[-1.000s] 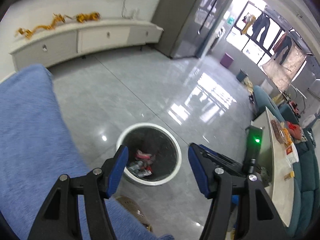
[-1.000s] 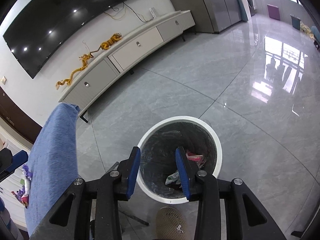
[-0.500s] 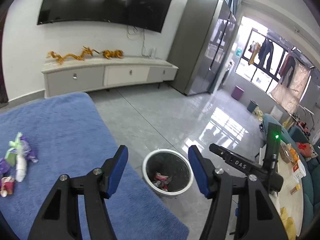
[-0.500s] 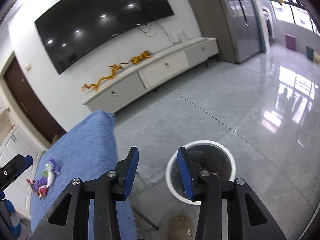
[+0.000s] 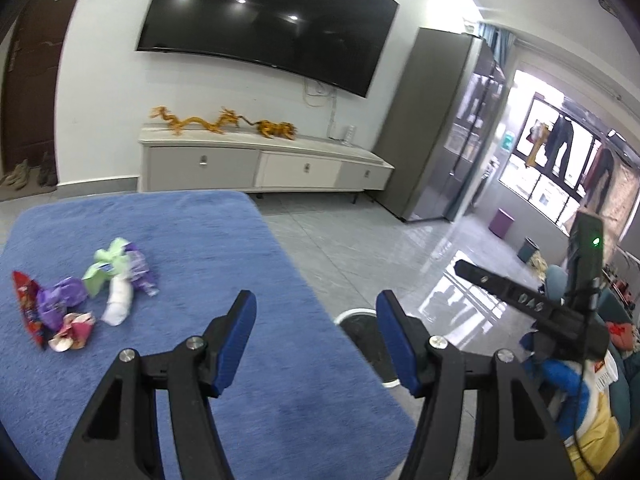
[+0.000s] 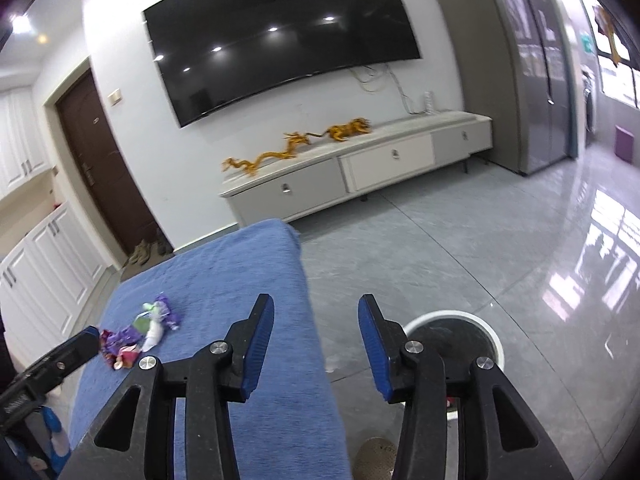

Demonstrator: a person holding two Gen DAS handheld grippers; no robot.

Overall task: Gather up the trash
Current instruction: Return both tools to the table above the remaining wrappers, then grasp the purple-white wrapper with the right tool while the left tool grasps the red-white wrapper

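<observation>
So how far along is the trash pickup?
Partway, it seems. The bin sits on the floor by the blue table; its contents aren't visible here. Left gripper and right gripper are open and empty. A wrapper pile remains on the table.

We counted two grippers, the left gripper and the right gripper, each with two blue pads and nothing between them; one blue cloth; one white bin; one heap of trash, in which we made out about six wrappers, though the blur kept us from certainty; one television; one low cabinet with three drawers
</observation>
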